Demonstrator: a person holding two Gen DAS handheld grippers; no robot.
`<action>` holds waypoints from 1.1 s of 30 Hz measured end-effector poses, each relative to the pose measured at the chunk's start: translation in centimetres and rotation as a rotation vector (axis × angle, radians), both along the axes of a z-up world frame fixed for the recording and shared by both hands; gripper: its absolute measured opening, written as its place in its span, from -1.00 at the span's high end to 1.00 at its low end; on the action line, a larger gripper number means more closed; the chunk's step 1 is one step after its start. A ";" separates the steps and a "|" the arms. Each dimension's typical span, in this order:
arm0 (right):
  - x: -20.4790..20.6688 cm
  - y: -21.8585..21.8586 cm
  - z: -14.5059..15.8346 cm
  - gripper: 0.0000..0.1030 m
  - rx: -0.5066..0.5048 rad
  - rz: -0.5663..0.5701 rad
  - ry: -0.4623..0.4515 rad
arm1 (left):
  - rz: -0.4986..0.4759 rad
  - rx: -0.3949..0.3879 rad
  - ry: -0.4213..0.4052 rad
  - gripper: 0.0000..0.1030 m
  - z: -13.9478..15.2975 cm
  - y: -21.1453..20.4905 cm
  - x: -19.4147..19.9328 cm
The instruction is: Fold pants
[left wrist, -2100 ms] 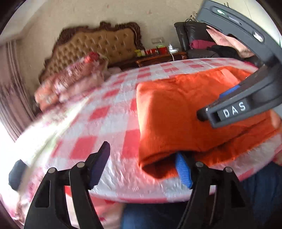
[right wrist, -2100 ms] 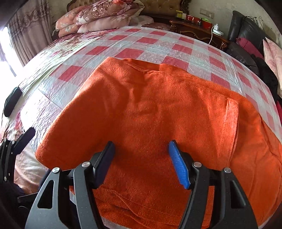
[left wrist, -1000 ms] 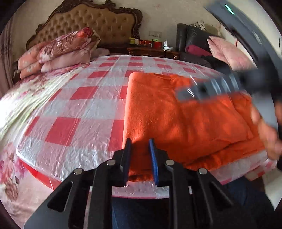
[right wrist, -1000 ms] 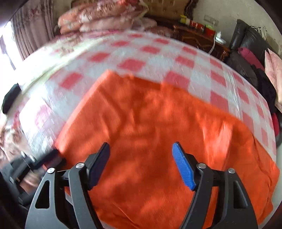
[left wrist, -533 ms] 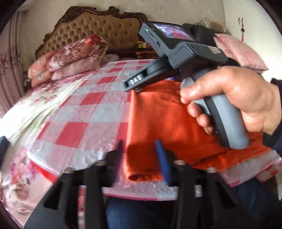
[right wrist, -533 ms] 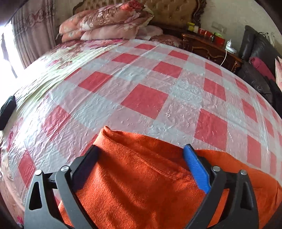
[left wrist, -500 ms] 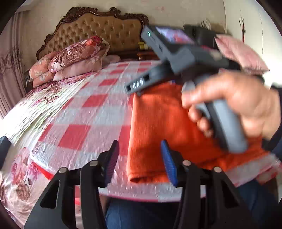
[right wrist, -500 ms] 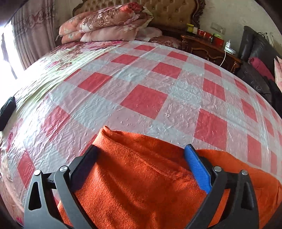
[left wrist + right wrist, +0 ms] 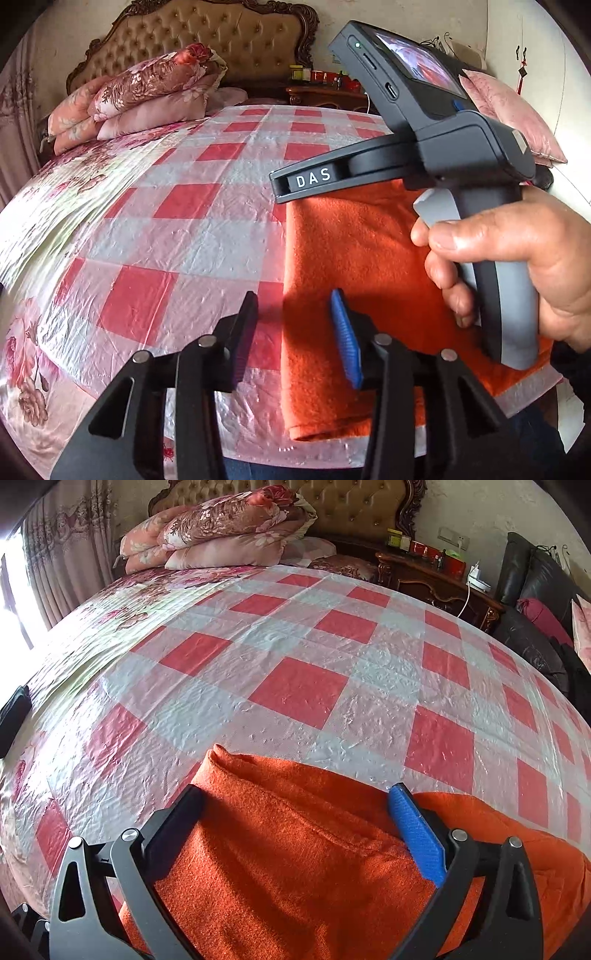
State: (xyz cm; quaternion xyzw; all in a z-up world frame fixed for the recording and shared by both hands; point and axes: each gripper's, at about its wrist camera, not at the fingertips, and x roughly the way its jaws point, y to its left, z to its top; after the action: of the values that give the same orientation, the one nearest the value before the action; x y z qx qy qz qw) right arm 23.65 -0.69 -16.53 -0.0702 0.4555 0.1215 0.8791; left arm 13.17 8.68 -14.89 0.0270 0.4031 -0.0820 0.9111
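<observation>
Folded orange pants are straddled at their far edge by the fully spread right gripper, seemingly to press or regrip, while the left gripper, just opened and part-open, brackets the near-left edge ungripped, on the bed.

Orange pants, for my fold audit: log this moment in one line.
orange pants: folded, on bed | left gripper: open, astride edge | right gripper: open, over pants

The right hand-held gripper hides the pants at 1 o'clock; the pants run off the frame at 6 o'clock; nightstand bottles are too small to tell.
</observation>
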 end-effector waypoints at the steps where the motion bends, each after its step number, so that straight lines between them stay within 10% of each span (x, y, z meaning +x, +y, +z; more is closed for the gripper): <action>1: 0.0 -0.1 0.0 -0.89 0.005 0.000 0.003 | 0.002 0.005 -0.002 0.16 0.0 -0.1 0.0; 19: -5.9 -3.5 0.8 -0.83 -0.056 -0.037 0.057 | -0.026 -0.042 0.034 -0.13 0.5 1.8 -2.5; 25: -5.8 -3.9 0.5 -0.89 -0.034 -0.043 0.063 | -0.055 -0.261 0.081 -0.12 0.7 3.7 -6.2; 33: -5.7 -3.7 0.4 -0.89 -0.040 -0.048 0.059 | 0.071 -0.815 0.231 -0.09 -1.3 7.7 -4.8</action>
State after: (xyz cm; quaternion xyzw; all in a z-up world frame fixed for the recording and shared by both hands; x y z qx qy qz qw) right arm 17.92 -4.37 -16.12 -0.0733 0.4851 0.0932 0.8664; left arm 8.36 16.34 -16.16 -0.3587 0.4380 -0.2055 0.7983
